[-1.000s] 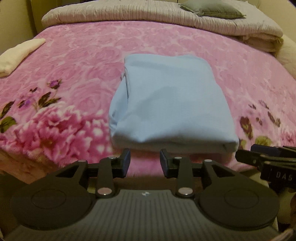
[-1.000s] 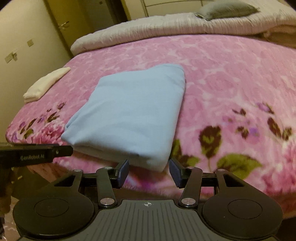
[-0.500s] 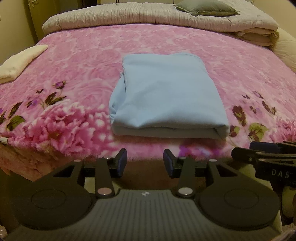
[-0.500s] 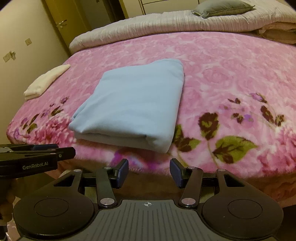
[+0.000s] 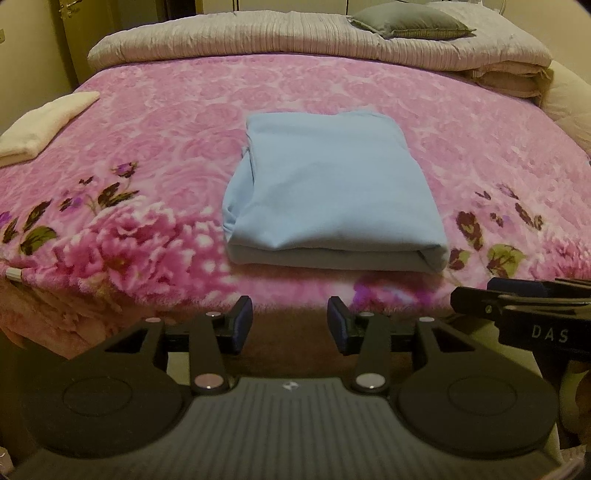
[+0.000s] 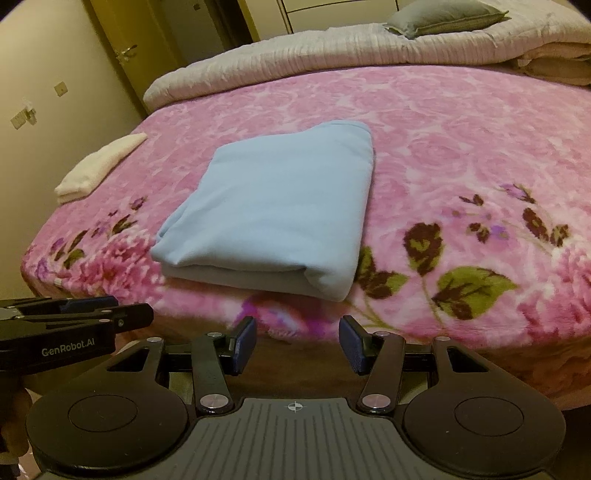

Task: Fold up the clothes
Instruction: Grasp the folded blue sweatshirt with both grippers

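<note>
A light blue garment (image 5: 328,192) lies folded into a neat rectangle on the pink floral blanket (image 5: 166,122) near the bed's front edge. It also shows in the right wrist view (image 6: 273,214). My left gripper (image 5: 290,326) is open and empty, held off the bed's front edge, short of the garment. My right gripper (image 6: 297,341) is open and empty, also back from the bed edge, to the right of the left one. Each gripper shows at the side of the other's view.
A folded cream towel (image 5: 40,125) lies at the bed's left edge. A rolled grey quilt (image 5: 295,40) with a grey pillow (image 5: 410,24) lies across the far end. A door (image 6: 125,55) and wall stand to the left.
Both grippers have pulled back from the garment and off the bed's edge, and both jaws have opened a little wider. The blue garment has stayed in place.
</note>
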A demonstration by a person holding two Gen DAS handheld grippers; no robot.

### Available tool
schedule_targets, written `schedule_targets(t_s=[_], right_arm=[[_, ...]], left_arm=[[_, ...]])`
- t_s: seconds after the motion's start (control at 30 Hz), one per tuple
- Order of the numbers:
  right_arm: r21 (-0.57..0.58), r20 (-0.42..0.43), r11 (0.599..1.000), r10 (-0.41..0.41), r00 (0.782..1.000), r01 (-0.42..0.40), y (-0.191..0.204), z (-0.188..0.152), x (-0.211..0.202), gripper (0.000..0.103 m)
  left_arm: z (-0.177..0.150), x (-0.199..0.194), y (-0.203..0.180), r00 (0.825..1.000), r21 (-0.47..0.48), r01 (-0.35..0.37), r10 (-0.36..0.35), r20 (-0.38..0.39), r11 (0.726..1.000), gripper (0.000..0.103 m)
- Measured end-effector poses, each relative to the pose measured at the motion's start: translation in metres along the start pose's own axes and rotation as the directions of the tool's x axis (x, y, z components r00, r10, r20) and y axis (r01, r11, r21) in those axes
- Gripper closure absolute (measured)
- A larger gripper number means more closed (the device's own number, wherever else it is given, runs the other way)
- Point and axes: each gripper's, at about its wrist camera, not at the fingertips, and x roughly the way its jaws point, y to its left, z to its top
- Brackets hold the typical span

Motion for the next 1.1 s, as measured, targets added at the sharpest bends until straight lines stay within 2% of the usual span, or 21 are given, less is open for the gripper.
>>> schedule_targets(t_s=[0.13, 0.23, 0.37, 0.5, 0.63, 0.7, 0.8, 0.93, 1.0, 1.1], right_arm=[[0.012, 0.010, 1.000, 0.004, 1.000, -0.005, -0.003, 0.002, -0.001, 0.050], [0.031, 0.014, 1.000, 0.001, 1.000, -0.002, -0.010, 0.003, 0.000, 0.050], [0.079, 0.014, 0.997, -0.001, 1.000, -0.001, -0.027, 0.005, 0.004, 0.050], [0.158, 0.041, 0.987, 0.020, 0.999, -0.027, -0.051, 0.013, 0.007, 0.050], [0.236, 0.070, 0.970, 0.039, 0.997, -0.055, -0.076, 0.020, 0.009, 0.050], [0.333, 0.071, 0.936, 0.097, 0.993, -0.115, -0.095, 0.022, 0.016, 0.050], [0.474, 0.061, 0.859, 0.186, 0.981, -0.193, -0.119, 0.024, 0.031, 0.049], [0.550, 0.083, 0.800, 0.233, 0.969, -0.239, -0.131, 0.027, 0.045, 0.047], [0.579, 0.088, 0.774, 0.254, 0.963, -0.257, -0.134, 0.032, 0.051, 0.045], [0.589, 0.084, 0.767, 0.258, 0.962, -0.257, -0.135, 0.037, 0.060, 0.045]], left_arm=[[0.005, -0.001, 0.009, 0.999, -0.025, 0.031, -0.031, 0.014, 0.999, 0.061], [0.010, 0.003, 0.026, 0.997, -0.100, 0.072, -0.072, 0.005, 0.992, 0.059], [0.010, 0.013, 0.058, 0.991, -0.242, 0.127, -0.131, 0.000, 0.962, 0.059], [0.014, 0.025, 0.089, 0.986, -0.326, 0.159, -0.167, 0.004, 0.932, 0.059], [0.022, 0.047, 0.110, 0.972, -0.414, 0.221, -0.233, 0.021, 0.883, 0.058], [0.026, 0.060, 0.119, 0.963, -0.456, 0.253, -0.268, 0.033, 0.853, 0.055], [0.033, 0.078, 0.134, 0.947, -0.517, 0.299, -0.318, 0.054, 0.802, 0.054], [0.041, 0.103, 0.151, 0.922, -0.586, 0.352, -0.378, 0.083, 0.730, 0.053], [0.043, 0.111, 0.151, 0.915, -0.586, 0.365, -0.395, 0.083, 0.723, 0.052], [0.047, 0.124, 0.150, 0.904, -0.587, 0.384, -0.419, 0.082, 0.713, 0.050]])
